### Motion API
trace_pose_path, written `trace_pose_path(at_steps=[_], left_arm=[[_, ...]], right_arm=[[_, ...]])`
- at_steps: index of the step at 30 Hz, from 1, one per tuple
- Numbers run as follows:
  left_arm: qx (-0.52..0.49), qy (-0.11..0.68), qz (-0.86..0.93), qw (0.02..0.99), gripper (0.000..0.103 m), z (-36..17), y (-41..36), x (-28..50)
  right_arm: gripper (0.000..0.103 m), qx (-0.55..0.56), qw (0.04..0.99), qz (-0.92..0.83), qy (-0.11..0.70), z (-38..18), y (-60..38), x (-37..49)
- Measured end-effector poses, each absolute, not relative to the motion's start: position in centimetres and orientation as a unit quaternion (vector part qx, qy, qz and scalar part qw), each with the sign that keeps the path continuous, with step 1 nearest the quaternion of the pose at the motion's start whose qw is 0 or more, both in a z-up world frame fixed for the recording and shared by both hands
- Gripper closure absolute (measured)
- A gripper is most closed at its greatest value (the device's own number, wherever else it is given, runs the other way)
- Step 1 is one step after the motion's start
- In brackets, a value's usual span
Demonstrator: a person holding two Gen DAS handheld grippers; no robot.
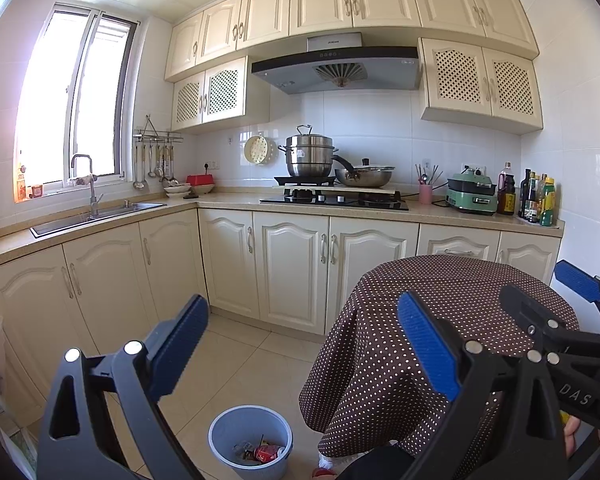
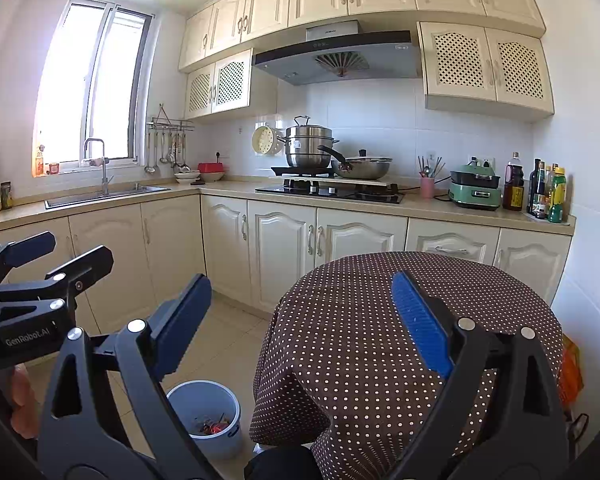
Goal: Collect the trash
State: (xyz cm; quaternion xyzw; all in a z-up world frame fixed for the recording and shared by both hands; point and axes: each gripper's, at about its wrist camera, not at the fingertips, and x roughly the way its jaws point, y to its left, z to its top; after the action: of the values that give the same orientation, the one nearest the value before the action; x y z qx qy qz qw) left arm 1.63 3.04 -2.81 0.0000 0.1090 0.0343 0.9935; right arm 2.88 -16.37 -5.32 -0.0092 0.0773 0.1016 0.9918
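Left gripper: nearest the lens in the left wrist view, blue-padded fingers spread wide apart, nothing between them; raised over the floor and the table edge.
Right gripper: nearest the lens in the right wrist view, fingers likewise spread wide, nothing held; poised above the near edge of the table.
Gripper pairing: side by side, each visible at the edge of the other's view.
Hand: fingertips of the person just visible under the left gripper's body at the lower left of the right wrist view.
Table: round, draped in a brown cloth with white dots, top bare; standing in front of the lower cabinets.
Trash bin: pale blue, round, open-topped, on the tiled floor just beside the table's left side, below and between the left gripper's fingers.
Trash: lying at the bottom of the bin, red wrapper among crumpled scraps; details too small to tell.
Counter: L-shaped, carrying a sink under the window and a black hob.
Steamer pot: steel, lidded, on the hob, with a lidded pan just beside it on the right.
Bottles: clustered at the counter's far right end, next to a green appliance.
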Motion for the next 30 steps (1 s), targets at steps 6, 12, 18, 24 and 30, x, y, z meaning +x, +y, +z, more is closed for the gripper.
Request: trace_pose_path(at_steps=[6, 12, 18, 24, 30], left_arm=[[0.0, 0.109, 0.033, 0.993, 0.009, -2.77, 3.17, 1.66], [0.0, 0.109, 0.033, 0.993, 0.009, -2.75, 3.12, 1.66], [0.0, 0.109, 0.033, 0.993, 0.009, -2.74, 3.05, 1.65], [0.003, 0.111, 0.03, 0.993, 0.009, -2.8, 3.58, 1.86], [0.004, 0.111, 0.029, 0.993, 0.009, -2.77, 3.62, 1.89]], right_arm=[[0.013, -0.009, 0.992, 0.102, 0.077, -5.34, -16.45, 2.82], [0.013, -0.009, 0.992, 0.102, 0.078, -5.4, -16.49, 2.85], [0.013, -0.009, 0.992, 0.102, 0.078, -5.33, -16.43, 2.92], [0.013, -0.008, 0.992, 0.102, 0.08, -5.72, -16.36, 2.76], [0.012, -0.008, 0.991, 0.102, 0.081, -6.0, -16.29, 2.67]])
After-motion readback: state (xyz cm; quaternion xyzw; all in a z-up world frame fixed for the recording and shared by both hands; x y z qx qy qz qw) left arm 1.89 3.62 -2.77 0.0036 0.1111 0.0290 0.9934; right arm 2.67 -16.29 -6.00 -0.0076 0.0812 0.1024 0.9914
